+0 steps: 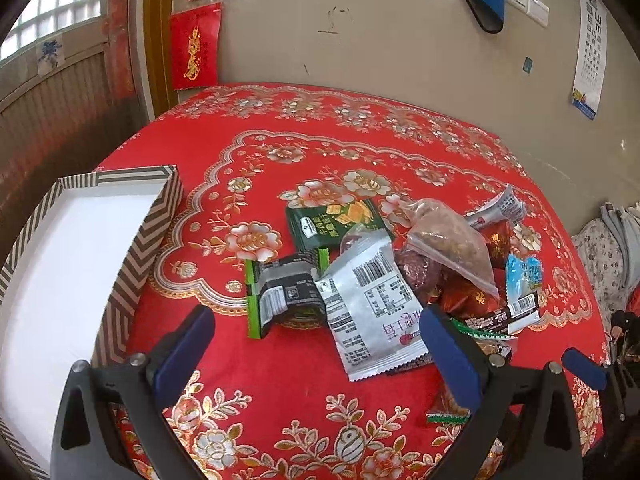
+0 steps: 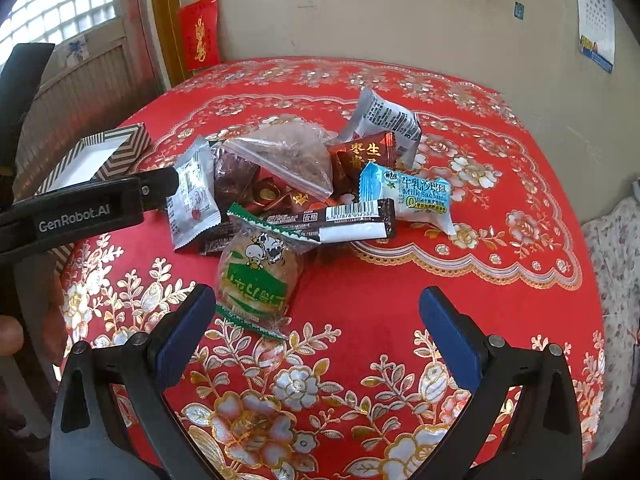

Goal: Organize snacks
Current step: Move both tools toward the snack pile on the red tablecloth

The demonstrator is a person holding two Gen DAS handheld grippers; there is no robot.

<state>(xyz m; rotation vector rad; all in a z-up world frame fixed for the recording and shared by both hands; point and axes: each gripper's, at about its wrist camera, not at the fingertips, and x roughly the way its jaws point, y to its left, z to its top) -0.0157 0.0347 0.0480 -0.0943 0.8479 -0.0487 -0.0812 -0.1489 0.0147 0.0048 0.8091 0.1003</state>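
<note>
Left gripper (image 1: pixel 316 336) and right gripper (image 2: pixel 318 316): jaws spread wide, nothing held — both hover above the red tablecloth (image 1: pixel 360 148). The snack pile (image 1: pixel 400 272) lies mid-table; the striped box (image 1: pixel 132 248) stands at the table's left edge, apart from the pile.

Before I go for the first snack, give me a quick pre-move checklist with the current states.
1. Left hand-held gripper open and holding nothing: ok.
2. Right hand-held gripper open and holding nothing: ok.
3. Striped box uncovered, visible interior bare: ok.
4. Silver packet in front of the left gripper, on top of the pile: ok.
5. Cow-print cake packet free of overlap: not ok, the brown bar crosses its top end.
</note>
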